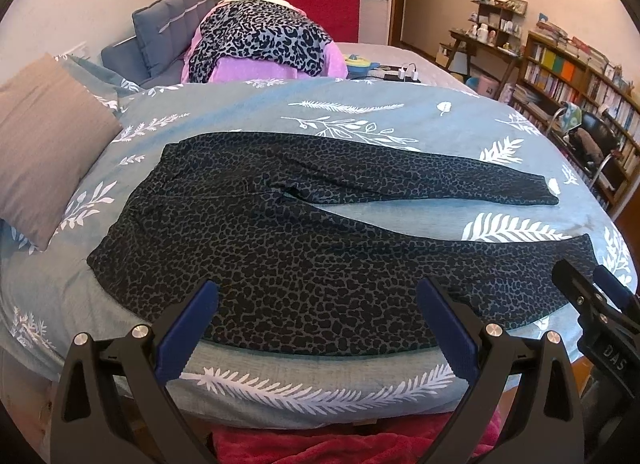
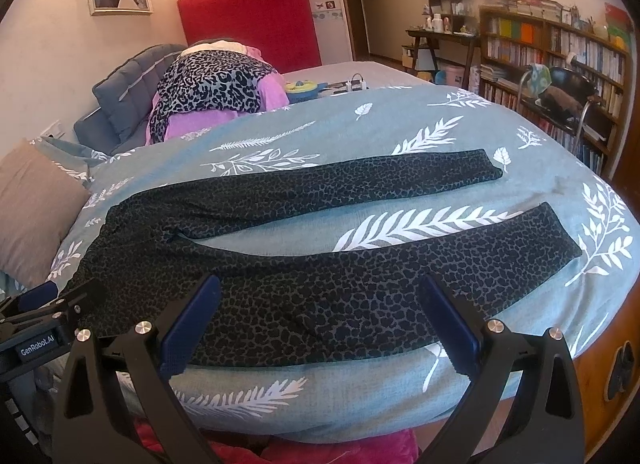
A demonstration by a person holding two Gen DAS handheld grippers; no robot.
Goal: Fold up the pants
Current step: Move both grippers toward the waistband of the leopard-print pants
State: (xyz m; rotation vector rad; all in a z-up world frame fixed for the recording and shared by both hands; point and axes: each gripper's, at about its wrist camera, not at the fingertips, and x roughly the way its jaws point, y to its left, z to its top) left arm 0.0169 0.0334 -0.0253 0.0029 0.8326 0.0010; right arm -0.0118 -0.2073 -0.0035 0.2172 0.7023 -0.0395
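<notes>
Leopard-print pants [image 1: 304, 248] lie flat on your blue duvet [image 1: 248, 112], legs apart; your left gripper [image 1: 318, 324] and right gripper [image 2: 320, 320] hover at the pants' near edge, jaws spread, empty.

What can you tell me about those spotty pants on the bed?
The pants are dark grey with black leopard-like spots and look like soft, stretchy cloth. They lie flat and unfolded on the blue leaf-print blanket, waist toward the tan pillow, both legs stretched out to the right with a gap of blanket between them. The near leg runs along the bed's front edge. The left tongs and right tongs are both open, right by the near leg, holding nothing.
</notes>
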